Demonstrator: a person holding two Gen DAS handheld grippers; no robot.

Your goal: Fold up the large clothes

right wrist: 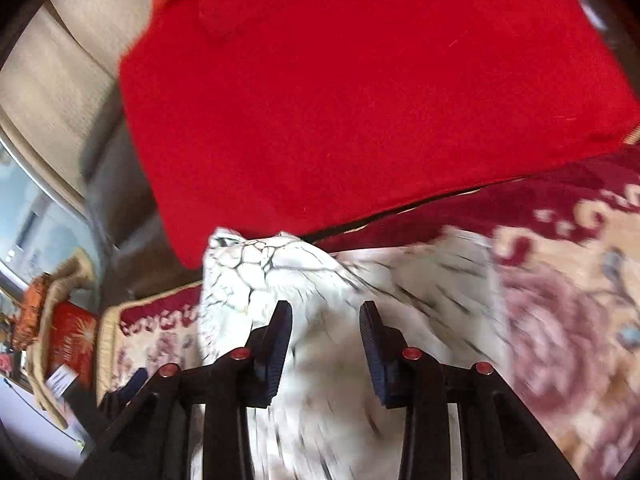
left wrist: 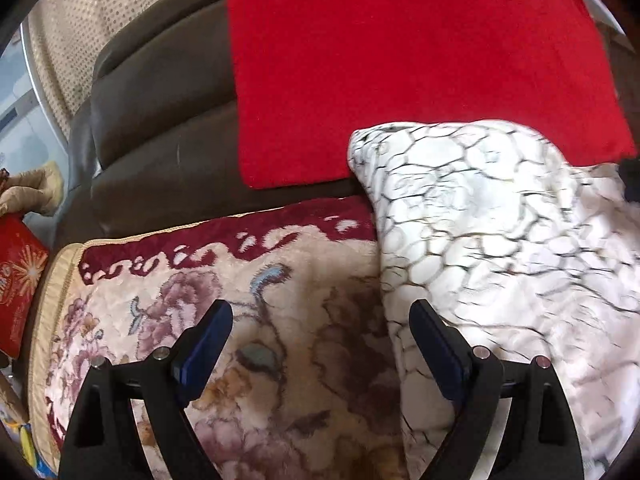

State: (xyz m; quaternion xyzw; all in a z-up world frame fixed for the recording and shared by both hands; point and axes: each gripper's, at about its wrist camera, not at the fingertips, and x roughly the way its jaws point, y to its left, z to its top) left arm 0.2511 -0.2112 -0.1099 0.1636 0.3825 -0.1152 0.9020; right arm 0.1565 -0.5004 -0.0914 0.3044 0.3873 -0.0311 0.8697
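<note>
A white garment with a black crackle pattern (left wrist: 500, 232) lies bunched on a floral plush sofa cover (left wrist: 240, 280). In the left wrist view it fills the right half. My left gripper (left wrist: 320, 320) is open over the floral cover, its right finger at the garment's left edge. In the right wrist view the garment (right wrist: 280, 272) lies under and ahead of my right gripper (right wrist: 325, 320), which is open with the cloth showing between its fingers. The picture is blurred there.
A red cushion (left wrist: 400, 72) leans on the dark leather sofa back (left wrist: 160, 120) just behind the garment, and also shows in the right wrist view (right wrist: 340, 92). A red box (left wrist: 18, 280) stands at the sofa's left end. A beige curtain (left wrist: 72, 40) hangs at the far left.
</note>
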